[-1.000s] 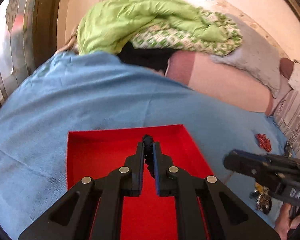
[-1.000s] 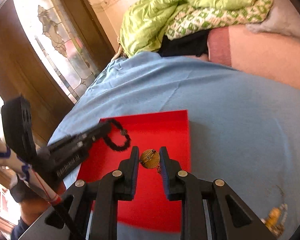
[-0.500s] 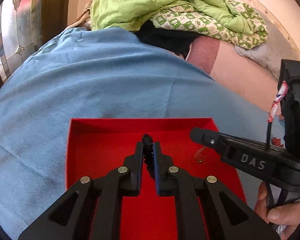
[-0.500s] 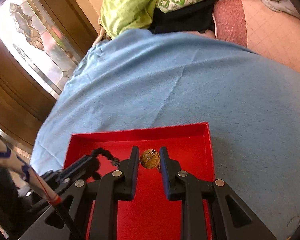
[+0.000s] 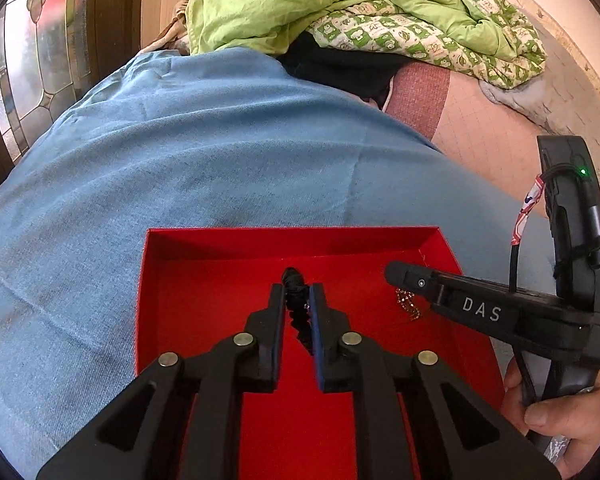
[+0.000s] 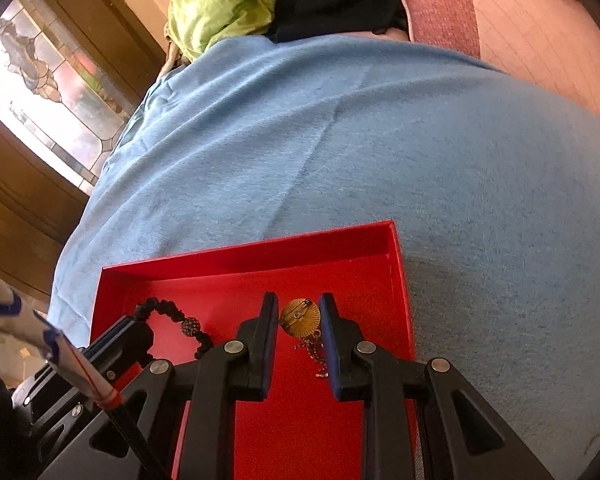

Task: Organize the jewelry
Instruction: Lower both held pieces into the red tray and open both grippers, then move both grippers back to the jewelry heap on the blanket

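Two pieces are over the red tray (image 5: 228, 240) at once, one in each of my grippers, and both need a clean release. The tray sits on the blue blanket (image 5: 180, 152) on the bed.

On the left, my left gripper (image 5: 298, 292) is clamped on the black bracelet (image 5: 296, 304), pinching one end so the rest of the beads hang between the fingers and loop out over the tray floor toward its left-hand part. From the right wrist view the strand (image 6: 168, 314) curves out ahead of the tips, with one larger bead hanging partway along. I judge the best move is to lower until the loop rests on the floor, then part the fingers, so the string does not spring or bounce over the low wall.

To the right, my right gripper (image 6: 299, 320) is closed on the gold brooch (image 6: 300, 317), gripping its round disc by the edges, with fine chains (image 6: 316, 352) dangling below it. It hangs over the tray's right-hand part, near the far right corner. I would let the chains settle first, keep them apart from the bracelet so nothing tangles, then open slowly and lift straight away.
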`<state>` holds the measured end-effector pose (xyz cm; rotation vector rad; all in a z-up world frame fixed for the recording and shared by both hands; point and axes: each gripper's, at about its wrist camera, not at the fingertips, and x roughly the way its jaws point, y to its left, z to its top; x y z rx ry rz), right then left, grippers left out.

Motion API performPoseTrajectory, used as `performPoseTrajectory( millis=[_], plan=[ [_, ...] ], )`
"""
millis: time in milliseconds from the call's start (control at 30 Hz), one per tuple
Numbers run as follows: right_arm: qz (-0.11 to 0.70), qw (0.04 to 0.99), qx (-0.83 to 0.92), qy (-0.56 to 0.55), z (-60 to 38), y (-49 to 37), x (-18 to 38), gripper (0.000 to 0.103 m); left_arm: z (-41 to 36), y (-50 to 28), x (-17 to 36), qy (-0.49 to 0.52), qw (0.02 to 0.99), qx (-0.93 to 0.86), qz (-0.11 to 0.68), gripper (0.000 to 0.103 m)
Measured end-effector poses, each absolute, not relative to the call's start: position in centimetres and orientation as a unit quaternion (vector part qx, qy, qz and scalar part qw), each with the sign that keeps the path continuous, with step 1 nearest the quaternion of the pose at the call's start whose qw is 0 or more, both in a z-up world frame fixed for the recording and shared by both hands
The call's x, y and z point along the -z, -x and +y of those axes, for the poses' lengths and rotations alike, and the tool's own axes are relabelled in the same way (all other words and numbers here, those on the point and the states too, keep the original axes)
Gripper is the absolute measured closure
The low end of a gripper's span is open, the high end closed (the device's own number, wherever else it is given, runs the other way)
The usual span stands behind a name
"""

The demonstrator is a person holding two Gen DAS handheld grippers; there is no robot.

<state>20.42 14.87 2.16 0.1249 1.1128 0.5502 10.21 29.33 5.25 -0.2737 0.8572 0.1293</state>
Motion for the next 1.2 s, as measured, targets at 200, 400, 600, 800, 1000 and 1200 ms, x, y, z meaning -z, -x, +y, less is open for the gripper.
performPoseTrajectory(
  millis=[200, 400, 600, 800, 1000, 1200],
  plan=[
    [0.517, 0.814, -0.258, -0.061, 14.7, -20.2, -2.6, 0.076, 29.5, -10.0, -5.5, 0.129, 0.901, -0.072, 0.408, 0.071],
    [0.511, 0.817, -0.262, -0.062, 14.6, -19.9, -3.4, 0.072, 29.5, -9.9, -5.9, 0.128, 0.903, -0.077, 0.403, 0.067],
    [0.493, 0.821, -0.278, -0.077, 13.0, -19.0, -5.3, 0.072, 28.8, -9.6, -7.1, 0.122, 0.912, -0.088, 0.382, 0.056],
    [0.463, 0.833, -0.291, -0.086, 10.1, -16.3, -8.1, 0.072, 26.9, -9.5, -8.3, 0.105, 0.92, -0.088, 0.367, 0.053],
    [0.441, 0.838, -0.306, -0.1, 5.5, -12.5, -10.2, 0.072, 24.6, -9.3, -9.0, 0.082, 0.927, -0.084, 0.357, 0.05],
    [0.43, 0.845, -0.289, -0.134, -1.2, -8.6, -10.6, 0.072, 20.6, -8.7, -9.3, 0.044, 0.933, -0.064, 0.352, 0.045]
  ],
)
